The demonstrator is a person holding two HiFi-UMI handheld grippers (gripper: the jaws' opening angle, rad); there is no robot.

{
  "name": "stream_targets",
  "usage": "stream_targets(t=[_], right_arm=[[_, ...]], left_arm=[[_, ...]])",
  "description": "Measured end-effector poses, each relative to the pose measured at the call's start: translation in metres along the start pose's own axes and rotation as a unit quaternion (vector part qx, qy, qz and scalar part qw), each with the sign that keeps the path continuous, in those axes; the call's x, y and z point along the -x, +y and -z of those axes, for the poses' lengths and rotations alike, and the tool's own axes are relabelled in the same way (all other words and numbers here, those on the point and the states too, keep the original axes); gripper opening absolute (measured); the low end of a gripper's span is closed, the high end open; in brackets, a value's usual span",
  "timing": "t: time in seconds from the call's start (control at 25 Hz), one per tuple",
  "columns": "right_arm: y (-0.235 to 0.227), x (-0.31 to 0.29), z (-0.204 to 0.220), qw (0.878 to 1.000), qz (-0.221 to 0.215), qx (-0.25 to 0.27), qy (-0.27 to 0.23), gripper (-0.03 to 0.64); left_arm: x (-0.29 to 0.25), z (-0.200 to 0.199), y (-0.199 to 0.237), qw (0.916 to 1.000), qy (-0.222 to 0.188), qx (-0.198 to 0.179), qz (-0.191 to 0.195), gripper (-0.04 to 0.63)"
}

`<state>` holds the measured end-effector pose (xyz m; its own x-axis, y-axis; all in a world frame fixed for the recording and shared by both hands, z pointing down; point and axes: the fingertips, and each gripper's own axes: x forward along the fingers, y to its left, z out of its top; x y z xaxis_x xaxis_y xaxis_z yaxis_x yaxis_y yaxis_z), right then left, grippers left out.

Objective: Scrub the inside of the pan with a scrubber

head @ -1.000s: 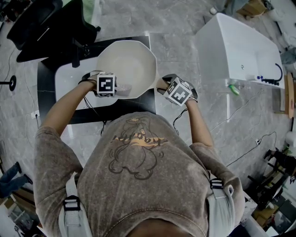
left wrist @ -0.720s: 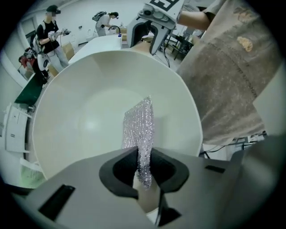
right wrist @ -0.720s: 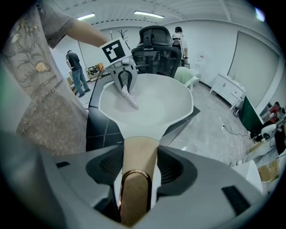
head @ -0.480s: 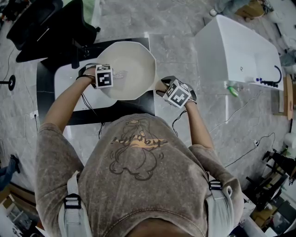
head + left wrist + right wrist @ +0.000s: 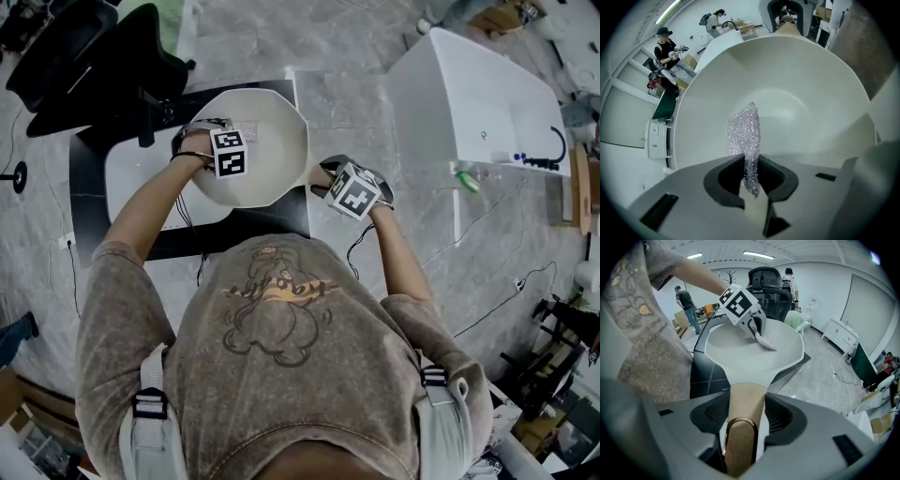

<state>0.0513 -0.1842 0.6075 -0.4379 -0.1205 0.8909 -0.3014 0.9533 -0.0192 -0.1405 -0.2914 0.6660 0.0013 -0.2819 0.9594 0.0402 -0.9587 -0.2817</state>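
A white pan point(image 5: 277, 142) with an angular rim sits on a white board; its inside fills the left gripper view point(image 5: 811, 108). My left gripper point(image 5: 234, 139) points down into the pan's far left part. It is shut on a silvery mesh scrubber point(image 5: 745, 133), which hangs against the pan's inner wall. From the right gripper view the scrubber point(image 5: 765, 341) pokes out below the left gripper point(image 5: 757, 331). My right gripper point(image 5: 330, 178) is shut on the pan's tan handle point(image 5: 746, 404) at the near right rim.
The white board point(image 5: 131, 178) lies on a black table. A black office chair point(image 5: 94, 56) stands at the far left. A white tub-like unit point(image 5: 469, 103) stands to the right, and cables run over the grey floor. People stand in the background.
My left gripper has carried the scrubber from the pan's near edge across the inside to its far left part. The right gripper keeps its hold on the handle in place.
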Motion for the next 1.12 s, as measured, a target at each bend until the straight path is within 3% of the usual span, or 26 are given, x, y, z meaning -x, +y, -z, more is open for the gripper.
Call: stream_targets(t=[0.24,0.44,0.56,0.76,1.12], right_arm=[[0.000,-0.003,0.000,1.000,-0.001,0.001,-0.003,0.242],[0.000,-0.001,0.001,1.000,-0.001,-0.002,-0.003,0.242],[0.001,-0.001,0.001,1.000,-0.004,-0.005,-0.003,0.242],[0.001,-0.001,0.002,1.000,-0.002,-0.005,-0.002,0.242],[0.000,-0.001,0.000,1.000,0.002,-0.006,-0.004,0.244]], left_arm=[[-0.015,-0.018,0.008,0.9999,-0.013,0.007,0.005,0.074],[-0.021,-0.054,0.008,0.9966,-0.064,0.052,-0.001,0.075],[-0.018,-0.074,0.007,0.9948,-0.086,0.055,-0.006,0.075],[-0.010,-0.102,0.000,0.9888,-0.132,0.068,0.018,0.075],[0.013,-0.137,-0.048,0.9774,-0.194,0.015,0.082,0.076]])
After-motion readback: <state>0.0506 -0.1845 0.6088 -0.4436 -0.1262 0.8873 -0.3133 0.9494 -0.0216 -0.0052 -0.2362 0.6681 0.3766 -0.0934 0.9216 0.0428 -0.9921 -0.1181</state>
